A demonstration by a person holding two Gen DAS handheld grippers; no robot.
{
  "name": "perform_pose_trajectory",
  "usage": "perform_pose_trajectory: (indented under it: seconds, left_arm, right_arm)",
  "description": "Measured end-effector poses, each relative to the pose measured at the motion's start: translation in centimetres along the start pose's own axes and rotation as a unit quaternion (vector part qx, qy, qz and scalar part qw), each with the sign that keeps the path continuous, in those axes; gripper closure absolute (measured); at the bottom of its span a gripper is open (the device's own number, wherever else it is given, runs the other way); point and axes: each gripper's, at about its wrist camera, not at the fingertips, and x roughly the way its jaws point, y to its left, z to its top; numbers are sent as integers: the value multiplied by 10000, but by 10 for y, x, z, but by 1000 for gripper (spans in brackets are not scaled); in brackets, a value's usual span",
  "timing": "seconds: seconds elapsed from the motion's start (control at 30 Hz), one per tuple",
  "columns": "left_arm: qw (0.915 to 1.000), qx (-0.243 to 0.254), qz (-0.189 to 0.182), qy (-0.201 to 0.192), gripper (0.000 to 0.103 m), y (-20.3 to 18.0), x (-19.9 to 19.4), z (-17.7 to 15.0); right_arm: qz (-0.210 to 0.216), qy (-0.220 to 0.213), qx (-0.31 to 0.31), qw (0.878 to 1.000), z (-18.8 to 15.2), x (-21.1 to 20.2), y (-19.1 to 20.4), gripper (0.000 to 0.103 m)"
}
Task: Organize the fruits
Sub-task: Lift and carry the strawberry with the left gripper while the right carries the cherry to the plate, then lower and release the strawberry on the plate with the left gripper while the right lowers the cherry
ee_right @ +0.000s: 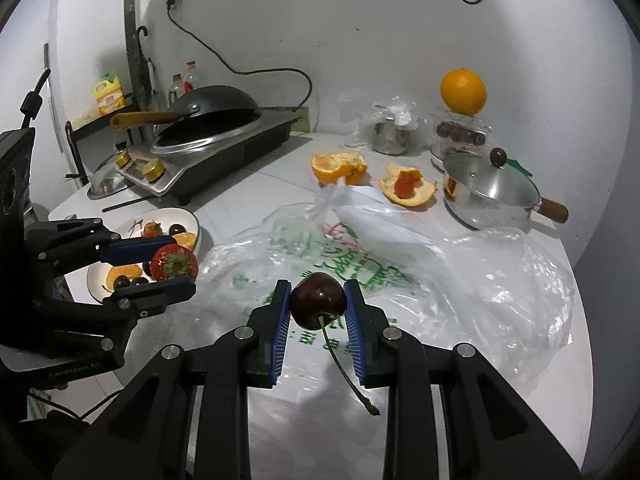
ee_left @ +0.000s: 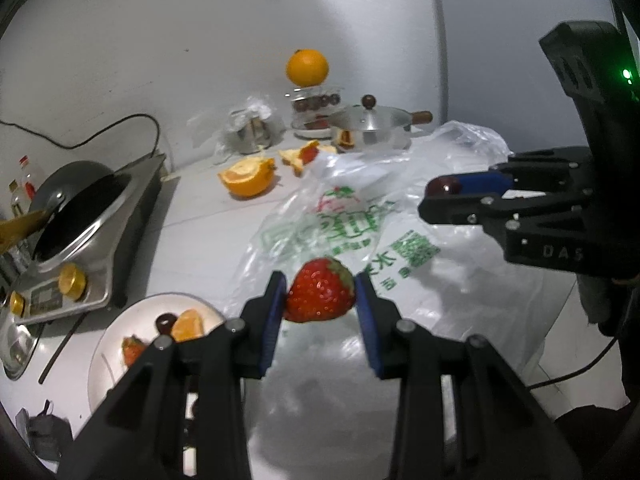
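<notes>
My left gripper (ee_left: 320,294) is shut on a red strawberry (ee_left: 320,296) and holds it above a clear plastic bag (ee_left: 360,232). It also shows in the right wrist view (ee_right: 172,266), next to a white plate (ee_right: 176,214). My right gripper (ee_right: 318,300) is shut on a dark cherry (ee_right: 318,306) with its stem hanging down, above the same bag (ee_right: 400,260). It shows at the right of the left wrist view (ee_left: 442,190). The plate (ee_left: 132,320) holds orange wedges, cherries and a strawberry.
An induction cooker with a black wok (ee_right: 208,120) stands at the left. Cut orange pieces (ee_right: 340,168), peel (ee_right: 408,188), a lidded steel pot (ee_right: 488,192), a steel cup (ee_right: 390,136) and a whole orange (ee_right: 463,92) on a glass jar of cherries stand at the back.
</notes>
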Motion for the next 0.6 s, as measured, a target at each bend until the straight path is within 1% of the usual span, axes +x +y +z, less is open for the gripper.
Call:
perform_pose_trajectory:
  seconds: [0.6]
  left_arm:
    - [9975,-590,365,-121,67,71,-34,-43]
  right_arm:
    - [55,80,-496,9987,20,14,65,75]
